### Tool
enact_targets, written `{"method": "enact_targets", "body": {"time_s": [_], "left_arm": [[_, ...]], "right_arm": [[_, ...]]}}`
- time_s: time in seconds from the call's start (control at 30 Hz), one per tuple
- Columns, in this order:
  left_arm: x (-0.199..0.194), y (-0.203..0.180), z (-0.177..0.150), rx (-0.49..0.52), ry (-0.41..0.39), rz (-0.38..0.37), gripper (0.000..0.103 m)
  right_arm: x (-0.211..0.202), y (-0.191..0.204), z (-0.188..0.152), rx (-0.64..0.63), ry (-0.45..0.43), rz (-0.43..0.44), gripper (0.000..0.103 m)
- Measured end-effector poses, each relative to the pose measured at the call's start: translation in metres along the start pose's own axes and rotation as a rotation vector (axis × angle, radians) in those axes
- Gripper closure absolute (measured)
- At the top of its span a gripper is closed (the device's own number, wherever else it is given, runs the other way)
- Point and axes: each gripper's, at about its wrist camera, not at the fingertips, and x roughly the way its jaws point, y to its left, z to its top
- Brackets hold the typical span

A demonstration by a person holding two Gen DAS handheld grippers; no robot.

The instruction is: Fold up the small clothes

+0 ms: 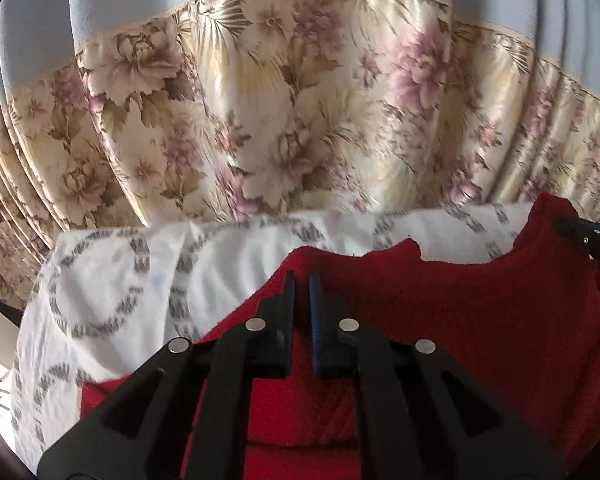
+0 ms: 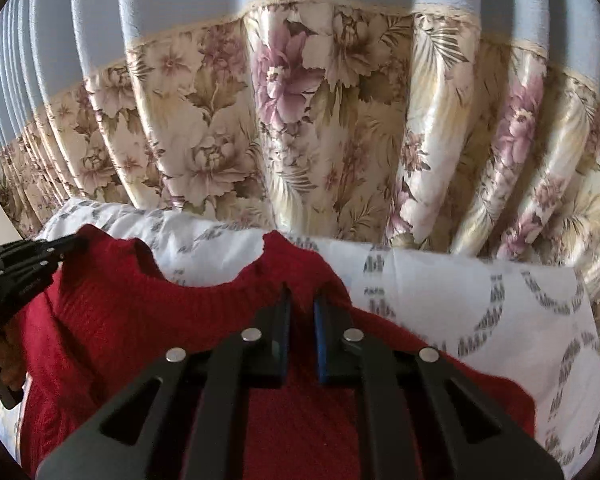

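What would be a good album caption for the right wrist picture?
The right gripper pinches the red knitted top near its neckline, above a white patterned sheet, floral curtain behind.

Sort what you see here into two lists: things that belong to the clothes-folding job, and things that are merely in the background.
Part of the job:
- red knitted garment
- left gripper, shut on the garment's top edge
- right gripper, shut on the garment near its neckline

Just there:
- white patterned sheet under the garment
- floral curtain behind
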Motion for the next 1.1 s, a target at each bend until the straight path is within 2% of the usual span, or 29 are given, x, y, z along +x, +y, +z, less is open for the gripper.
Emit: {"method": "enact_targets", "body": {"time_s": [0.1, 0.13, 0.17, 0.2, 0.23, 0.3, 0.33, 0.4, 0.47, 0.5, 0.57, 0.6, 0.7, 0.83, 0.97, 1.1], "left_arm": [[0.016, -0.001, 0.006, 0.0, 0.018, 0.022, 0.098], [0.025, -0.001, 0.006, -0.001, 0.037, 0.03, 0.098], [0.034, -0.001, 0.004, 0.006, 0.065, 0.036, 0.097], [0.041, -0.001, 0.001, 0.011, 0.089, 0.045, 0.092], [0.047, 0.0, -0.004, 0.011, 0.107, 0.063, 0.089], [0.042, 0.004, -0.01, 0.009, 0.109, 0.075, 0.073], [0.031, 0.008, -0.012, 0.004, 0.088, 0.076, 0.068], [0.003, 0.014, -0.017, 0.011, 0.046, 0.086, 0.039], [-0.042, 0.023, -0.028, 0.02, -0.021, 0.105, 0.035], [-0.072, 0.028, -0.04, 0.026, -0.053, 0.109, 0.027], [-0.112, 0.032, -0.063, 0.035, -0.089, 0.125, 0.022], [-0.132, 0.035, -0.078, 0.038, -0.102, 0.133, 0.021], [-0.198, 0.046, -0.145, 0.018, -0.116, 0.139, 0.021], [-0.246, 0.054, -0.223, -0.024, -0.097, 0.161, 0.021], [-0.276, 0.055, -0.292, -0.116, -0.066, 0.152, 0.021], [-0.293, 0.048, -0.332, -0.189, -0.045, 0.133, 0.021]], "right_arm": [[0.024, 0.003, 0.009, -0.004, 0.034, -0.01, 0.092], [0.038, 0.003, 0.011, -0.001, 0.074, -0.014, 0.089], [0.044, 0.004, 0.009, 0.0, 0.089, -0.019, 0.077], [0.052, 0.004, 0.008, 0.006, 0.106, -0.03, 0.064], [0.051, 0.002, 0.004, 0.012, 0.109, -0.039, 0.06], [0.04, -0.001, 0.001, 0.041, 0.088, -0.025, 0.054], [0.023, -0.003, -0.001, 0.055, 0.057, -0.007, 0.052], [-0.015, -0.008, -0.008, 0.047, 0.001, 0.002, 0.048], [-0.061, -0.016, -0.027, 0.062, -0.028, -0.003, 0.045], [-0.083, -0.02, -0.04, 0.067, -0.032, 0.004, 0.042], [-0.134, -0.03, -0.084, 0.071, -0.058, -0.009, 0.032], [-0.149, -0.034, -0.101, 0.066, -0.063, -0.009, 0.032], [-0.203, -0.043, -0.18, 0.084, -0.039, -0.009, 0.032], [-0.245, -0.041, -0.259, 0.11, -0.024, -0.043, 0.032], [-0.27, -0.024, -0.318, 0.108, -0.018, -0.079, 0.032], [-0.275, -0.007, -0.345, 0.116, -0.011, -0.056, 0.032]]}}
